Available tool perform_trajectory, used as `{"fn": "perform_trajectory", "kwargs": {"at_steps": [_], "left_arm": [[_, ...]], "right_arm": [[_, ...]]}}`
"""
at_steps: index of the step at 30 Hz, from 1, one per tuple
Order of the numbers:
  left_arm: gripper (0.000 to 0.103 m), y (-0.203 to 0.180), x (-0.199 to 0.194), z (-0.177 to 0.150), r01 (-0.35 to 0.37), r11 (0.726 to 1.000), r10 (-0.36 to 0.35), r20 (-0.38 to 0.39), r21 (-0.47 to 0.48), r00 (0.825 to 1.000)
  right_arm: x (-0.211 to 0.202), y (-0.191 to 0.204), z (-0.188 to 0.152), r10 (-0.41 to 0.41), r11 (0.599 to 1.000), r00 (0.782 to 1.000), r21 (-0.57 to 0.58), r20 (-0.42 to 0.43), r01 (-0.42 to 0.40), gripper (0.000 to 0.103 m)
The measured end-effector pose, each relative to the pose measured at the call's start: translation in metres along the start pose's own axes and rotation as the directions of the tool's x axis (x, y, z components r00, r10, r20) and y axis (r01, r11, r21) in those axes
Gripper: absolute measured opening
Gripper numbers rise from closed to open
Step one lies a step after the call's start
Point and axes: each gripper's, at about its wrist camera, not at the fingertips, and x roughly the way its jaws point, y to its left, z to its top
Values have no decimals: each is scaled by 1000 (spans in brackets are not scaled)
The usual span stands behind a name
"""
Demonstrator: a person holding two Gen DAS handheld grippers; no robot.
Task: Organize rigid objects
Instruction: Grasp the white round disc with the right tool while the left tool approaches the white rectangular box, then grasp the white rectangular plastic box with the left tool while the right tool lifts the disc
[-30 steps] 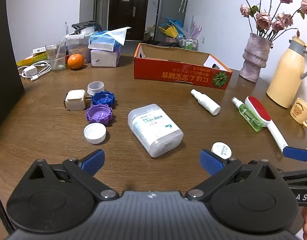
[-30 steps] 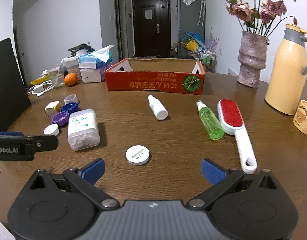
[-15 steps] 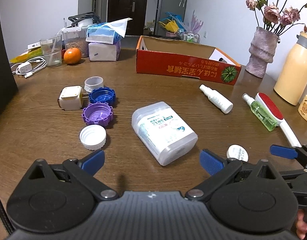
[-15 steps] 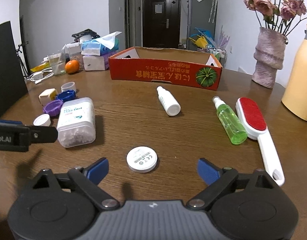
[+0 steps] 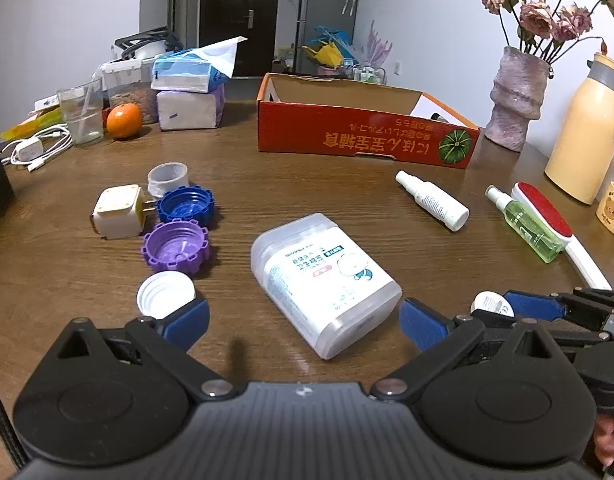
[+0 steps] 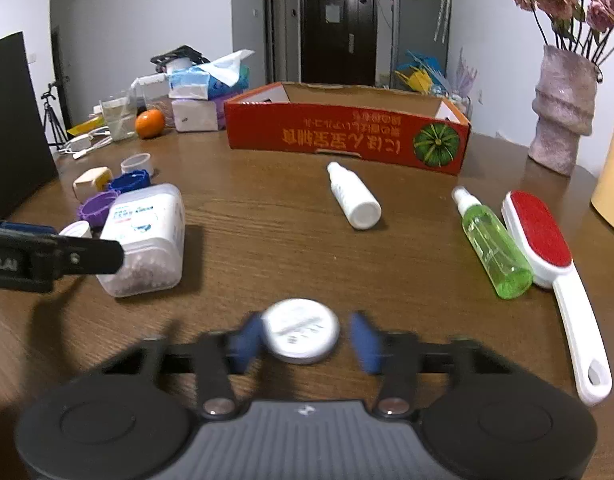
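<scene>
- Brown wooden tabletop (image 6: 267, 216) lies bare between the white round disc (image 6: 301, 336) and the red cardboard box (image 6: 347, 132) at the far side; a white spray bottle (image 6: 353, 196) lies in that stretch.
- Right of the disc, a green spray bottle (image 6: 491, 244) and a lint brush (image 6: 547, 256) lie side by side.
- Right gripper (image 6: 303, 340): fingers closing with the disc between them; a gap still shows on the right side. A second ago they stood wide, the disc farther ahead.
- Left gripper (image 5: 303, 320): fingers spread wide, the clear plastic box (image 5: 327, 280) lying between them untouched, nearer than before; bottle caps (image 5: 175, 246) lie to its left.
</scene>
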Motion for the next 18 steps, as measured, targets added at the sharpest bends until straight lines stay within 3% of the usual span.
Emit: {"fn": "perform_trajectory", "kwargs": {"at_steps": [10,18], "left_arm": [[103,-9,16,0,-30,987,28,17,160,999],[103,-19,44,12,-11,975,9,11,222,1000]], "right_arm": [[5,-25,6,22,993,997,110,73,-30,39],[3,-33,6,14,989,995,148,96,-28,39]]}}
